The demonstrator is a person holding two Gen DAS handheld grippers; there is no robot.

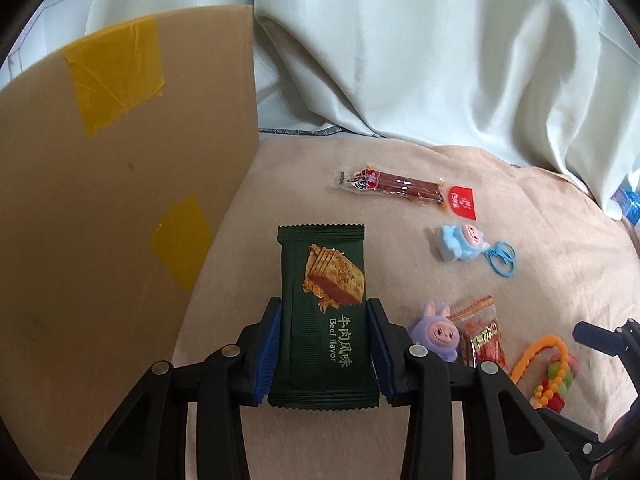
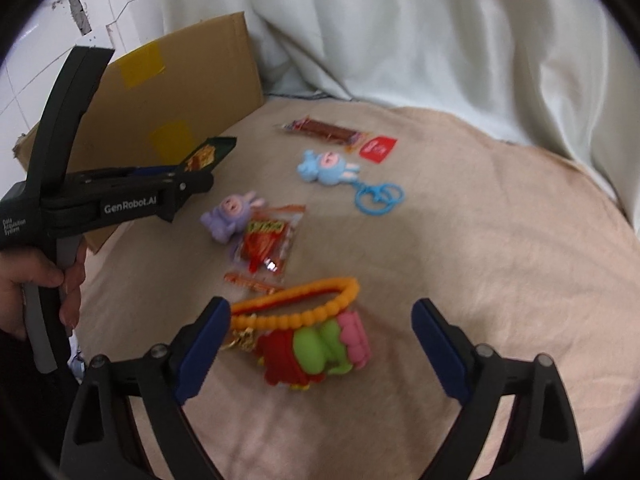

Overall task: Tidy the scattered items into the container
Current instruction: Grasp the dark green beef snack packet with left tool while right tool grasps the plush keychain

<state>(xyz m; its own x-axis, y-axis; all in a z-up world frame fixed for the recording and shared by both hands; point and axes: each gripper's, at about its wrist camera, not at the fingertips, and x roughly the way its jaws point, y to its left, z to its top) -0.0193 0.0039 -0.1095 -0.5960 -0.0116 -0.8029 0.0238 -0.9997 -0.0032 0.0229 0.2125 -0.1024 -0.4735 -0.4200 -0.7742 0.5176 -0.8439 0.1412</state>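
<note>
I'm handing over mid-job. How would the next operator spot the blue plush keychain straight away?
Start at the cardboard box on the left of the beige blanket; the sausage stick lies to its right. Just nearer is the blue plush keychain, the only one with a blue clasp ring; the other plush is purple.

The green snack packet (image 1: 324,312) reads "Beef flavor"; the left hand-held gripper (image 2: 192,184) reads "GenRobot.AI".
</note>
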